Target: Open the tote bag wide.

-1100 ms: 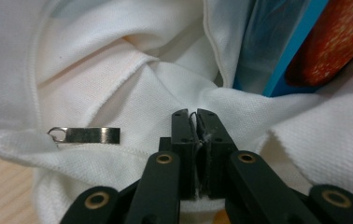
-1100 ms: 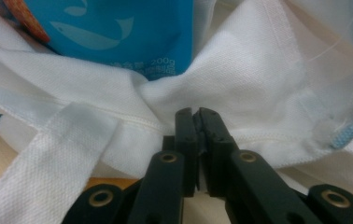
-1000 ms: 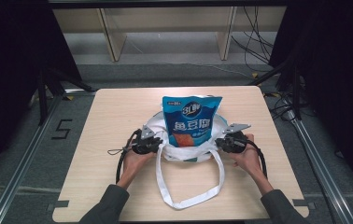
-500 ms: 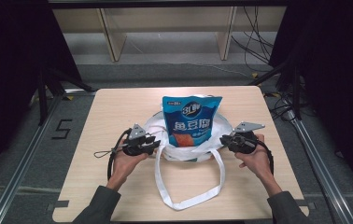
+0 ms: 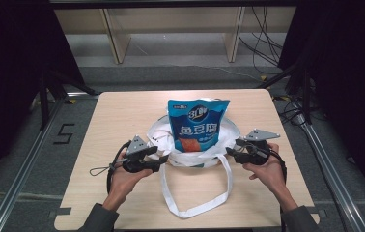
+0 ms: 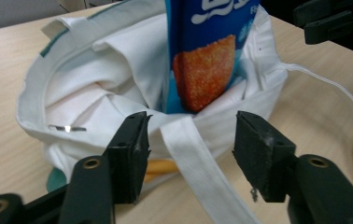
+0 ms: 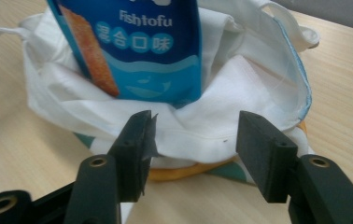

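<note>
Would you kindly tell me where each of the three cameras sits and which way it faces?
High view: above the person's side, looking forward and down at the table; both forearms, left gripper, right gripper.
Left gripper view: rides that gripper, facing the white bag; its own open jaws.
Right gripper view: faces the bag's other side; open jaws.
Shared: the blue snack pouch.

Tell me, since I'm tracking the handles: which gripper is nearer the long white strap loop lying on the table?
Left. The left gripper sits beside the strap loop where it leaves the bag; the right gripper is slightly farther off its other end.
</note>
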Tool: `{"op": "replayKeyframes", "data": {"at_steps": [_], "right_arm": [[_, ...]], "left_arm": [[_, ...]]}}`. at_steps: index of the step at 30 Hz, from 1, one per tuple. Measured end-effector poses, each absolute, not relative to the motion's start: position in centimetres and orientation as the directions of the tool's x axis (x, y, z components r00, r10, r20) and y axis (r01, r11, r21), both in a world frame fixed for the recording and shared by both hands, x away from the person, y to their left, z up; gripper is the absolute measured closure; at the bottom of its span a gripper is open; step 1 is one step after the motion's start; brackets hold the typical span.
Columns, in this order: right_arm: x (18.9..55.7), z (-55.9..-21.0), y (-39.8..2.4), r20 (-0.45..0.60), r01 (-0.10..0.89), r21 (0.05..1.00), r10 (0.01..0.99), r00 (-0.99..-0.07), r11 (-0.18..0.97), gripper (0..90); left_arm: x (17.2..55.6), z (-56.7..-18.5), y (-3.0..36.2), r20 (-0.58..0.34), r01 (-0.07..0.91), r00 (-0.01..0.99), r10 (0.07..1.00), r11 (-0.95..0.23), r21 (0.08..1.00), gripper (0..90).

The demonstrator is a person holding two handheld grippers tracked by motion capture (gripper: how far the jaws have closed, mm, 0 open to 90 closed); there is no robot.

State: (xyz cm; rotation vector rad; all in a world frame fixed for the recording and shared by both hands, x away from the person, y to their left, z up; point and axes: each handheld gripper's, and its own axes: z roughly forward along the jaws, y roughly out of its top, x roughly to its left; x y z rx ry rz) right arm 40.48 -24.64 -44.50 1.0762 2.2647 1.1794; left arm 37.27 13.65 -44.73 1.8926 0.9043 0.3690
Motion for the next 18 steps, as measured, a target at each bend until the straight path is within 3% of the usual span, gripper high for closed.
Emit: {"op": "replayKeyframes", "data": {"at_steps": [7, 8, 12, 13, 18], "right_arm": [[38.5, -44.7, -25.8, 0.008, 0.442, 0.823, 0.771, -0.637, 0.357, 42.4], [38.0, -44.7, -25.7, 0.04, 0.474, 0.812, 0.778, -0.626, 0.34, 42.0], [37.4, -45.0, -26.0, 0.003, 0.436, 0.821, 0.761, -0.649, 0.368, 40.4], [37.0, -45.1, -25.9, 0.035, 0.468, 0.81, 0.768, -0.639, 0.353, 40.2], [36.0, -45.7, -25.7, -0.013, 0.431, 0.809, 0.746, -0.666, 0.399, 38.8]], "left_arm": [[34.8, -45.4, 14.1, -0.151, 0.432, 0.688, 0.709, -0.234, 0.871, 35.2], [34.6, -45.5, 14.3, -0.139, 0.425, 0.695, 0.705, -0.247, 0.871, 34.9], [33.9, -46.1, 14.4, -0.132, 0.426, 0.69, 0.712, -0.251, 0.869, 31.8], [33.6, -46.3, 14.5, -0.137, 0.431, 0.687, 0.714, -0.248, 0.867, 31.2], [32.8, -47.0, 14.7, -0.155, 0.446, 0.688, 0.709, -0.245, 0.861, 27.0]]}}
